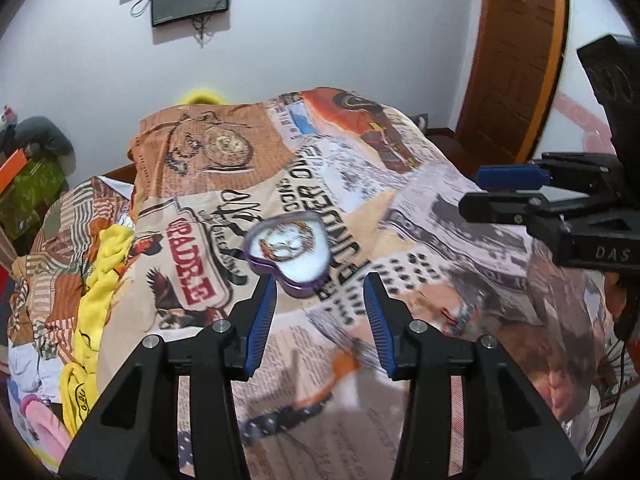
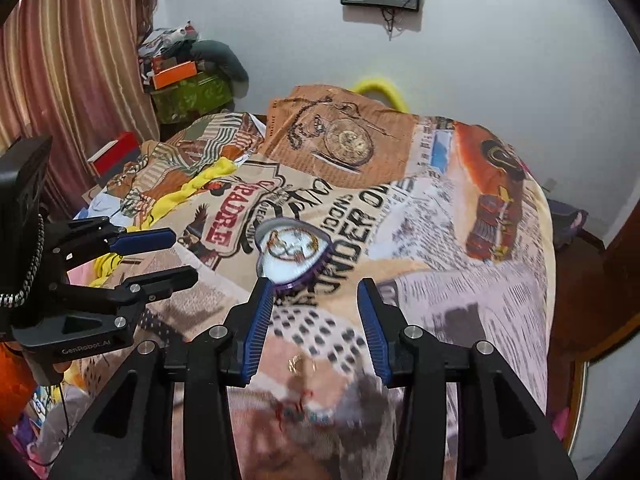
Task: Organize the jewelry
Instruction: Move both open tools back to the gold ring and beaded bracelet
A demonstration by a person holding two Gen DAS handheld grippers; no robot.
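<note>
One heart-shaped tin (image 1: 289,254) lies open, holding jewelry (image 1: 286,242).

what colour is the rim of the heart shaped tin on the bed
Purple. The heart-shaped tin has a purple rim and side wall around a white inside; clearest in the left wrist view.

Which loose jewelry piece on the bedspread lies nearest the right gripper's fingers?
The small gold ring, lying loose on the bedspread just below the gap between the right gripper fingers. The red-and-turquoise beaded piece lies lower in view; the other jewelry sits in the heart-shaped purple tin.
</note>
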